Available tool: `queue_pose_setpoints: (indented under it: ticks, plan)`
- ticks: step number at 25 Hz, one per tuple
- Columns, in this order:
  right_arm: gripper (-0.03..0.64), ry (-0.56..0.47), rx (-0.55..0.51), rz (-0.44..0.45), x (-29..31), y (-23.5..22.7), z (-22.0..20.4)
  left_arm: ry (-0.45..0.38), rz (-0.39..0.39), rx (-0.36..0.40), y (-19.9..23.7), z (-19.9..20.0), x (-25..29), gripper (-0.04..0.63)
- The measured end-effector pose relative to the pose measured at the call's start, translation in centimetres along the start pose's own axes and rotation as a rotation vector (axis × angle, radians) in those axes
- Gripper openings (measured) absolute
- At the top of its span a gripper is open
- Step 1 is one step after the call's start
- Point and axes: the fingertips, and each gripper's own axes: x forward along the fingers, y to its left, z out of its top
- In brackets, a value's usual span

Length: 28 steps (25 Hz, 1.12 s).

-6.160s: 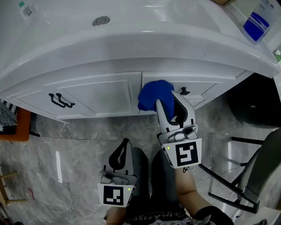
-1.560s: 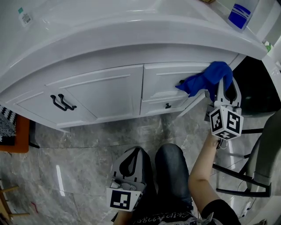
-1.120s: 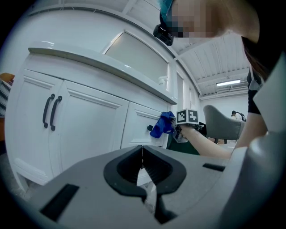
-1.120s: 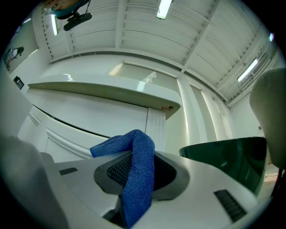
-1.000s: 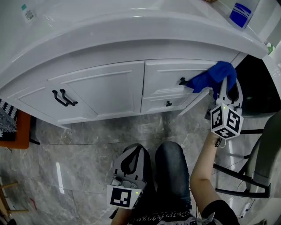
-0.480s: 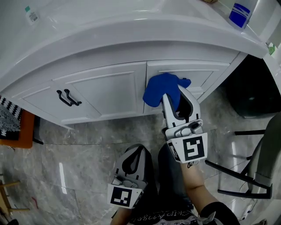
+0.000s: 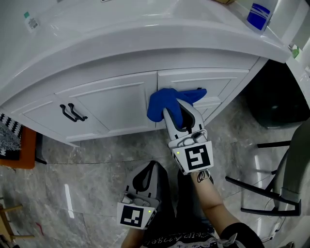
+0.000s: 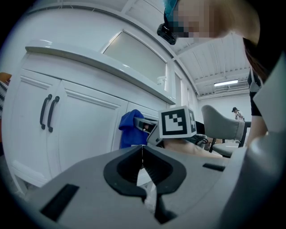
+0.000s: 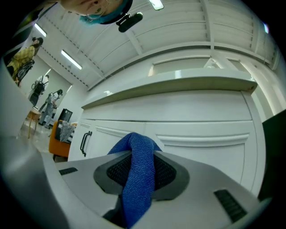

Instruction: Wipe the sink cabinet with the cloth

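The white sink cabinet (image 7: 111,99) runs across the head view under a white counter. A blue cloth (image 7: 167,102) is pressed on the cabinet front at the seam between the left door and the right drawers. My right gripper (image 7: 177,109) is shut on the cloth (image 9: 138,174), which hangs between its jaws. My left gripper (image 7: 144,177) is low, near the person's knees, away from the cabinet, shut and empty (image 8: 143,154). In the left gripper view the cloth (image 8: 130,129) shows against the cabinet (image 8: 80,120).
Black double handles (image 7: 71,112) sit on the left door. A blue-labelled bottle (image 7: 256,14) stands on the counter at the far right. A dark bin (image 7: 276,101) and a chair (image 7: 286,193) are to the right, an orange object (image 7: 17,145) at the left, grey marble floor (image 7: 87,184) below.
My right gripper has carried the cloth leftward along the cabinet front, from the right drawer end to the middle seam. The left gripper has stayed low and still.
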Motion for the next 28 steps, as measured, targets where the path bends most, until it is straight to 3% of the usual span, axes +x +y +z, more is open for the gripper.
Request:
queue_pose_setpoints:
  ticks: [4, 18, 23, 28]
  plan:
    - [0.114, 0.013, 0.035, -0.004, 1.5, -0.6, -1.5, 0.01, 0.001, -0.007, 0.2, -0.4, 0.1, 0.005]
    - [0.114, -0.024, 0.001, -0.005, 1.5, -0.8, -1.4, 0.044, -0.016, -0.033, 2.3, -0.5, -2.1, 0.005]
    - [0.114, -0.017, -0.049, 0.016, 1.2, -1.5, -1.3, 0.017, -0.05, 0.022, 2.2, -0.5, -1.7, 0.005]
    - [0.114, -0.028, -0.041, 0.023, 1.1, -1.9, -1.3, -0.012, -0.045, -0.017, 1.8, -0.6, -1.2, 0.005]
